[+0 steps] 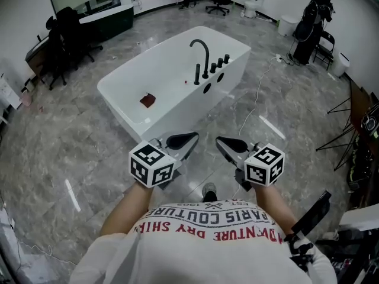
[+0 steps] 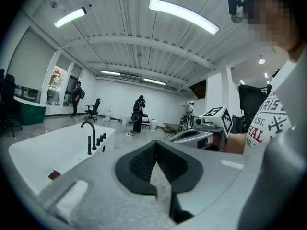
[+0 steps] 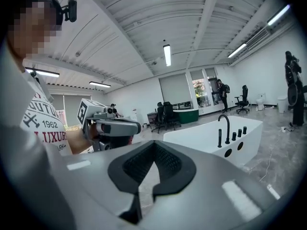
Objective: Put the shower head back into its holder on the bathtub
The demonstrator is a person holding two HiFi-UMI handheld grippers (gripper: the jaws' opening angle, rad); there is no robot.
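Note:
The white bathtub (image 1: pixel 136 76) stands on the grey floor ahead of me. On its right rim are a black arched spout (image 1: pixel 201 53), a slim black upright piece (image 1: pixel 197 74) next to it and a few black knobs (image 1: pixel 220 61). A small dark-red thing (image 1: pixel 147 100) lies inside the tub. My left gripper (image 1: pixel 185 139) and right gripper (image 1: pixel 226 143) are held close to my chest, well short of the tub, both shut with nothing between the pads. The tub (image 2: pixel 45 152) and spout (image 2: pixel 89 134) show in the left gripper view, the tub (image 3: pixel 211 139) and spout (image 3: pixel 224 127) in the right gripper view.
Black office chairs (image 1: pixel 65 37) and a dark counter (image 1: pixel 109 19) stand at the back left. A black bag on a stand (image 1: pixel 312 25) is at the back right, with a white cable (image 1: pixel 257 96) across the floor. Tripod legs (image 1: pixel 349 129) stand at the right edge.

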